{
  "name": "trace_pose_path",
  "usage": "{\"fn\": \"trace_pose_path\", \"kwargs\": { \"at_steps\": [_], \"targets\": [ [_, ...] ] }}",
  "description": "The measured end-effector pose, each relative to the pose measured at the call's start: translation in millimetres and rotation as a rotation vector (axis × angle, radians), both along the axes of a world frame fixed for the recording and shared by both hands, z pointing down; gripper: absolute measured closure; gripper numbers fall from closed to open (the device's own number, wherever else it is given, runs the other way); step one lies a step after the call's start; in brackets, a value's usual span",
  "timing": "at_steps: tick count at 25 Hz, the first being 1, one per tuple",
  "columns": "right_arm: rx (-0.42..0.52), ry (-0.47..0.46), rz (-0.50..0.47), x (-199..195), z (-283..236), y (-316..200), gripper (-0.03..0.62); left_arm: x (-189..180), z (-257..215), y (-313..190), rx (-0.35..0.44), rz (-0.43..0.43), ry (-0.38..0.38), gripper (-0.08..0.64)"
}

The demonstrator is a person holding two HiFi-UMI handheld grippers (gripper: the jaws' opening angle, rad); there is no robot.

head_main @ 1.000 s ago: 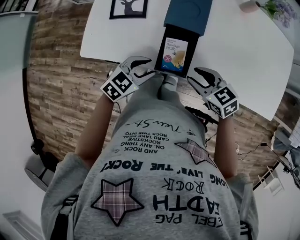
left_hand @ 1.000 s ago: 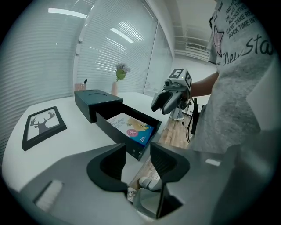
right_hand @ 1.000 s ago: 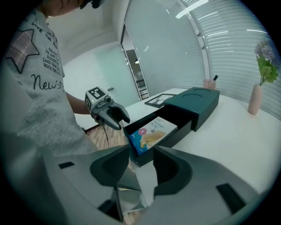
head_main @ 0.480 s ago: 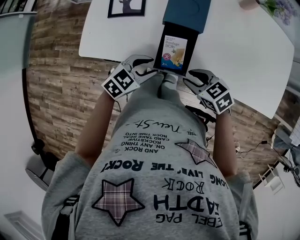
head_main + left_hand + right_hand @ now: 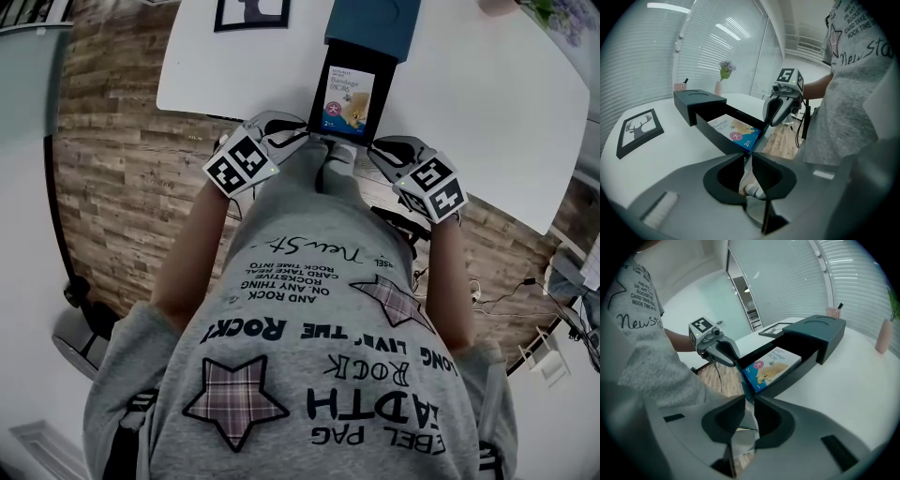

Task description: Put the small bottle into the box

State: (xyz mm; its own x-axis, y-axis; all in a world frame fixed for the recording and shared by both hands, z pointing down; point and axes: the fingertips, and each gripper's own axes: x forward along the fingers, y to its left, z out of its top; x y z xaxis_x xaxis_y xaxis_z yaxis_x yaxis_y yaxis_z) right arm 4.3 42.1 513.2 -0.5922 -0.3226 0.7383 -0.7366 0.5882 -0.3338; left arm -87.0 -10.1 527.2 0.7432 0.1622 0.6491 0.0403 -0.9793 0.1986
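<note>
Jaws: my left gripper [image 5: 747, 158] and right gripper [image 5: 749, 401] just closed narrow onto the small bottle [image 5: 337, 161] | bottle between them, axis unclear | box [image 5: 317, 94] tray directly beyond, far side, equally near both

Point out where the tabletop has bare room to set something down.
Bare white table right of the open tray, toward the vase; a second patch between tray and deer picture. Crowded: the tray itself, mostly filled by the bandage box.
</note>
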Motion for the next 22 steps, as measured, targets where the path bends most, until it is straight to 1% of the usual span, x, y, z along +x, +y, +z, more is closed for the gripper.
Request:
{"fn": "trace_pose_path", "kwargs": {
  "at_steps": [12, 22],
  "targets": [
    [0.005, 0.019, -0.013, -1.1, -1.0, -0.1, 0.535, -2.0, -1.0, -0.1, -0.023, -0.011, -0.002, 0.514],
    [-0.007, 0.026, -0.022, -0.3, -3.5, 5.3, 0.543, -1.6, -2.9, 3.5, -0.013, -0.009, -0.014, 0.518]
  ]
}}
